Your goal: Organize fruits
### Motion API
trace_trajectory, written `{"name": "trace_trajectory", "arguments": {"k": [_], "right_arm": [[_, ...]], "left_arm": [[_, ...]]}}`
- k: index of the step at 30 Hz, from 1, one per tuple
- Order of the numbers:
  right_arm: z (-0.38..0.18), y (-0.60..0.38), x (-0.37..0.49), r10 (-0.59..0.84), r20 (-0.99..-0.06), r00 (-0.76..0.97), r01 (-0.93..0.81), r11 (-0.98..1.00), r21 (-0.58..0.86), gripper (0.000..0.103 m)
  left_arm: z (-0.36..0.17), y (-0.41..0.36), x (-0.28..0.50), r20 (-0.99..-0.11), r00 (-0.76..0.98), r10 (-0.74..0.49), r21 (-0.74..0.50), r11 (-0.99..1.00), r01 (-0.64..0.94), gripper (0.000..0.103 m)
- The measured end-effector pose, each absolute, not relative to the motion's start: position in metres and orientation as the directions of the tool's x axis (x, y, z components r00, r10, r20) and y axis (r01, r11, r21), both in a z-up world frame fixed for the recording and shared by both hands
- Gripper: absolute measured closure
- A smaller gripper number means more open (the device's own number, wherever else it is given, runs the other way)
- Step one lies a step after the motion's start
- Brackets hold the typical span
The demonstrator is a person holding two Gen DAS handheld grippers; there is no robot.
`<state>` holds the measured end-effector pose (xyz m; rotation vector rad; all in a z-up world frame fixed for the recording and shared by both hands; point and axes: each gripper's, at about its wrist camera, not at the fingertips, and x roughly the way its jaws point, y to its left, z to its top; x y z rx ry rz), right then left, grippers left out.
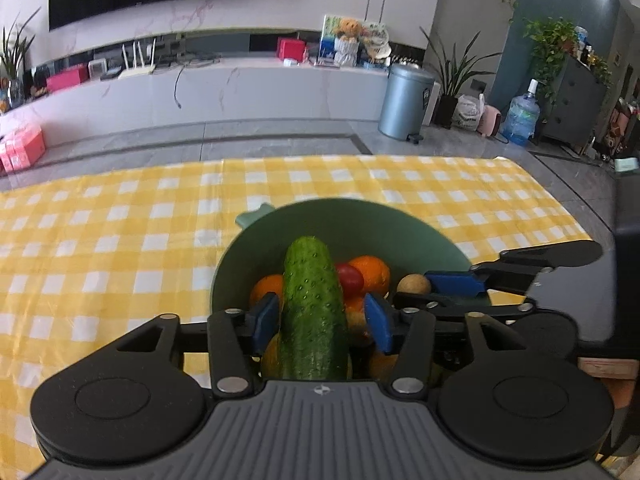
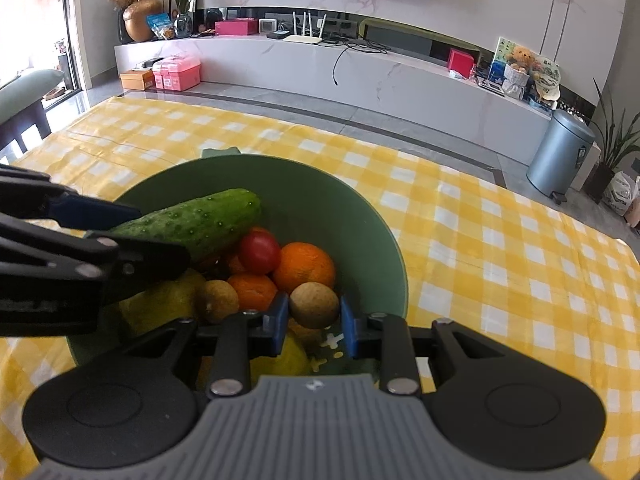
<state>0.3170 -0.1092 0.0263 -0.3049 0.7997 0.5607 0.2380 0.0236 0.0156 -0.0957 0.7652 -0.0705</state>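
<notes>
While cucumber (image 1: 312, 312) lies between left tongs (image 1: 324, 322) (unclamped).

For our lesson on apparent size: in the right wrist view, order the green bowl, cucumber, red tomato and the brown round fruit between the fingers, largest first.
1. Green bowl
2. Cucumber
3. Brown round fruit and red tomato: look alike; the fruit sits nearer the camera, so unranked.

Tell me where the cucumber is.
In the left wrist view, the cucumber lies between the left gripper pads, over the oranges in the green bowl.
</notes>
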Motion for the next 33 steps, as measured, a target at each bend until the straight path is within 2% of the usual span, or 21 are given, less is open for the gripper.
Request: {"name": "trace_trajectory", "arguments": {"k": [1,14,17,20,25,27,31,33], "right_arm": [[0.026,-0.109,0.317,0.353,-0.747,0.564,-0.578,0.814,-0.051,0.079],[0.027,-0.101,0.316,0.313,-0.751,0.582,-0.561,0.822,-0.092,0.076],[0.031,-0.103,0.313,0.314,-0.742,0.593,-0.553,0.828,-0.092,0.065],[0.039,-0.105,0.306,0.325,-0.729,0.602,-0.554,0.828,-0.089,0.065],[0.064,-0.113,0.285,0.351,-0.683,0.641,-0.550,0.831,-0.089,0.059],[0.076,-0.119,0.273,0.364,-0.654,0.663,-0.538,0.839,-0.078,0.047],[0.100,-0.134,0.244,0.386,-0.597,0.703,-0.510,0.859,-0.046,0.046],[0.111,-0.142,0.228,0.387,-0.568,0.726,-0.486,0.874,-0.026,0.036]], "left_arm": [[0.017,0.022,0.237,-0.683,0.724,-0.097,-0.104,0.994,0.035,0.037],[0.042,0.015,0.208,-0.628,0.772,-0.098,-0.092,0.994,0.052,0.031],[0.048,0.014,0.200,-0.614,0.783,-0.101,-0.093,0.994,0.056,0.030],[0.054,0.014,0.191,-0.596,0.797,-0.099,-0.093,0.994,0.053,0.029],[0.068,0.013,0.172,-0.547,0.832,-0.093,-0.090,0.995,0.052,0.026],[0.074,0.011,0.164,-0.526,0.846,-0.081,-0.077,0.996,0.047,0.025],[0.085,0.007,0.147,-0.483,0.875,-0.047,-0.043,0.999,0.030,0.022],[0.089,0.006,0.139,-0.467,0.884,-0.033,-0.032,0.999,0.021,0.020]]}}
